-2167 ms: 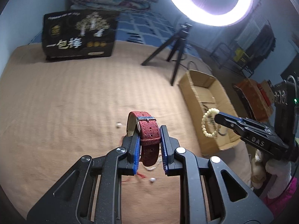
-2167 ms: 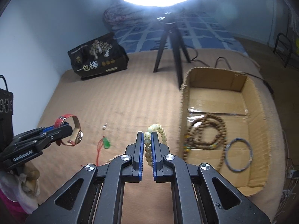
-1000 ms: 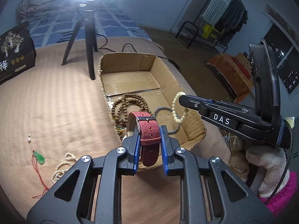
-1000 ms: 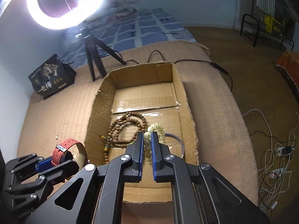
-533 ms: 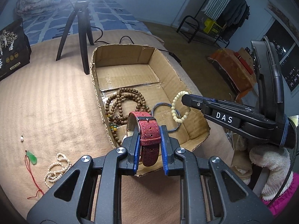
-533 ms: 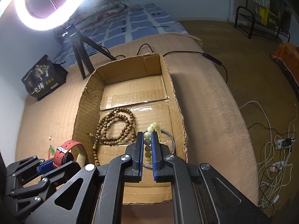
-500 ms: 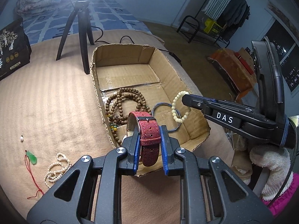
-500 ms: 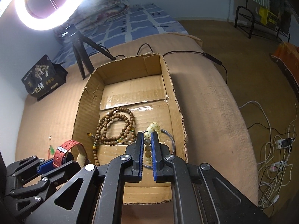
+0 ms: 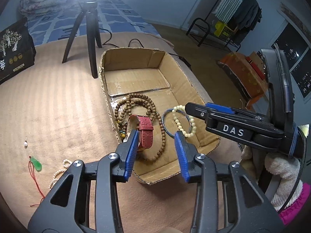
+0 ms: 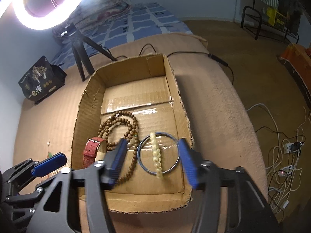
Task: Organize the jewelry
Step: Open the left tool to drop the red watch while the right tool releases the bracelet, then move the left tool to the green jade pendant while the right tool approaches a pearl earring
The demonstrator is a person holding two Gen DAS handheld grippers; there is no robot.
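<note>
Both grippers hang over the cardboard box (image 9: 105,89), and the jaws of both are opening. My left gripper (image 9: 156,136) has its blue pads apart. The red watch (image 9: 144,132) sits in the box beside the left pad, not pressed between the pads. My right gripper (image 10: 152,142) is wide, its fingers blurred. The cream bead bracelet (image 10: 157,155) lies free below it, across the silver bangle (image 10: 173,167). A brown bead necklace (image 10: 118,128) also lies in the box (image 10: 79,108). The right gripper (image 9: 194,109) reaches in over the bracelet (image 9: 182,120) in the left wrist view.
On the tan blanket left of the box lie a green pendant on red cord (image 9: 36,163), a small pearl strand (image 9: 58,172) and a pearl drop (image 9: 25,144). A tripod (image 9: 90,29) and black bag (image 9: 13,48) stand behind. Cables (image 10: 281,155) trail on the floor.
Both grippers have opened. The red watch has left the left pads and dropped into the box. The cream bracelet has fallen from the right pads onto the bangle.
</note>
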